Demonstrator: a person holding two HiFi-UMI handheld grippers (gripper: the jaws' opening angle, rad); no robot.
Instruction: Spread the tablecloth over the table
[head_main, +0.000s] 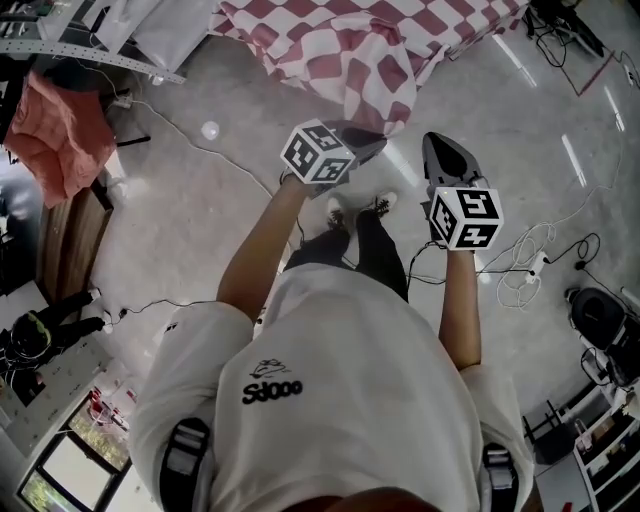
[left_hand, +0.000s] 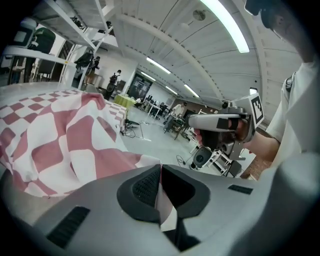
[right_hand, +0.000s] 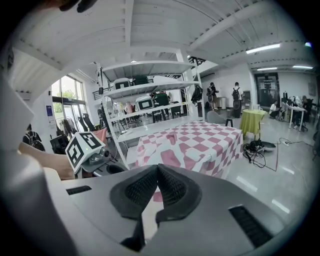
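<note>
A red-and-white checked tablecloth (head_main: 340, 50) lies rumpled over a table at the top of the head view, one corner hanging toward the floor. My left gripper (head_main: 372, 145) reaches that hanging corner. In the left gripper view its jaws (left_hand: 160, 172) are shut on a thin fold of the tablecloth (left_hand: 55, 145), which runs off to the left. My right gripper (head_main: 433, 142) is to the right of the corner, clear of the fabric. Its jaws (right_hand: 157, 172) are shut with nothing visibly held, and the covered table (right_hand: 195, 142) stands ahead of them.
Cables and a white power strip (head_main: 530, 265) lie on the glossy floor to the right. An orange cloth (head_main: 60, 130) rests on furniture at the left. A metal shelving rack (right_hand: 145, 90) stands behind the table, and a yellow-covered table (right_hand: 250, 120) is farther back.
</note>
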